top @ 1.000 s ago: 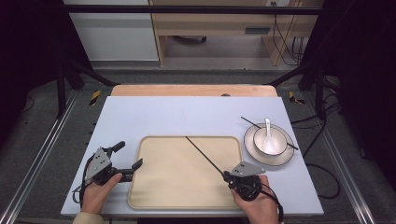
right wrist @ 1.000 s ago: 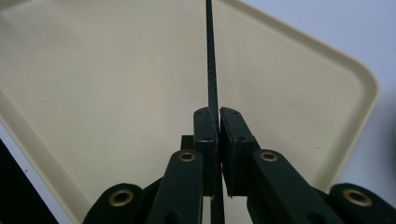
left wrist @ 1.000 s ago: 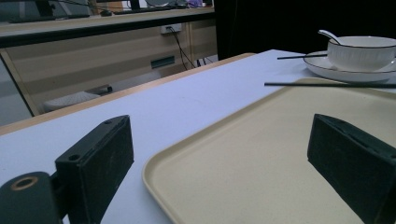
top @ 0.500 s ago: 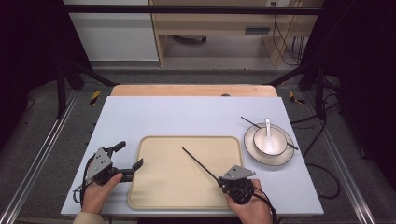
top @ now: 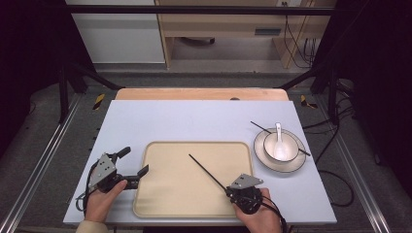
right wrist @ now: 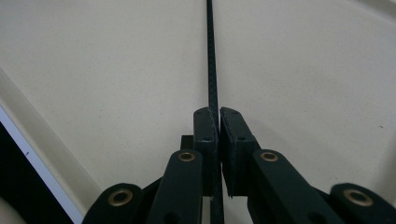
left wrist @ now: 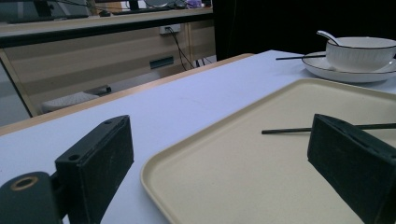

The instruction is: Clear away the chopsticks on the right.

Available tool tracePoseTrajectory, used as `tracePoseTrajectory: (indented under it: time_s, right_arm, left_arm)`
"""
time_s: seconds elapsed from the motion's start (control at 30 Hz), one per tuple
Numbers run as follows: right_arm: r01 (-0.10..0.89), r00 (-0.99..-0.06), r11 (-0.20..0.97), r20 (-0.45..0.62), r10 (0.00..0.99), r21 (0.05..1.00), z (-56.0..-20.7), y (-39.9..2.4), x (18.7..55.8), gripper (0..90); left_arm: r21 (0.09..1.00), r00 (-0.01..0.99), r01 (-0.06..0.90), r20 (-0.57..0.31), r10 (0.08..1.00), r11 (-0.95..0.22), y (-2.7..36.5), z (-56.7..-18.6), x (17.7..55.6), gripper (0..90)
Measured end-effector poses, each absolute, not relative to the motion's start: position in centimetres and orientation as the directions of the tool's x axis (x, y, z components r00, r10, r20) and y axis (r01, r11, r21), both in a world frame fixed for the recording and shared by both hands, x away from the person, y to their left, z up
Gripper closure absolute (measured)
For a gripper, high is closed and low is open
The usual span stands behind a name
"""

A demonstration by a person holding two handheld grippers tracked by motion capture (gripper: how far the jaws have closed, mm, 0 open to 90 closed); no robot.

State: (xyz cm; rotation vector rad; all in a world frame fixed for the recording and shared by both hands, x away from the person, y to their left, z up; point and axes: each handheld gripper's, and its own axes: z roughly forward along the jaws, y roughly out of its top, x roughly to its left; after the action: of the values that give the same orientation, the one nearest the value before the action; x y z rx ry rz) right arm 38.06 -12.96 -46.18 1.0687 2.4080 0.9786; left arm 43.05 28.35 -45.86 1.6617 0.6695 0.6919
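A beige tray (top: 165,199) lies at the front middle of the white table. My right gripper (top: 229,191) is shut on a black chopstick (top: 206,171), which slants up and left over the tray. In the right gripper view the chopstick (right wrist: 211,60) runs straight ahead from between the pressed pads, over the tray (right wrist: 116,70). My left gripper (top: 136,165) rests open at the tray's left edge, with nothing between its jaws. In the left gripper view the chopstick (left wrist: 285,131) hangs above the tray (left wrist: 224,177). A second black chopstick (top: 259,126) lies across the plate.
A white bowl (top: 281,146) holding a white spoon (top: 278,138) stands on a plate (top: 265,162) to the right of the tray. In the left gripper view the bowl (left wrist: 359,51) sits at the far right. A wooden strip (top: 199,93) borders the table's far edge.
My right gripper has moved left and toward the front edge with the chopstick, so its tip now sits lower over the tray. My left gripper has stayed put.
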Motion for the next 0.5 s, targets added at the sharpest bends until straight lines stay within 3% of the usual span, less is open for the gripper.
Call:
tracePoseTrajectory:
  time_s: [0.23,0.5]
  right_arm:
    - [0.525,-0.667,0.482,-0.012,0.745,0.701,-46.4,-13.0,38.2,85.3]
    - [0.502,-0.659,0.438,0.003,0.752,0.746,-45.4,-13.9,37.9,72.4]
  left_arm:
    - [0.981,0.663,0.066,0.092,0.743,-0.181,28.3,-45.9,43.1,6.8]
    - [0.982,0.662,0.064,0.093,0.744,-0.179,28.4,-45.8,43.0,6.8]
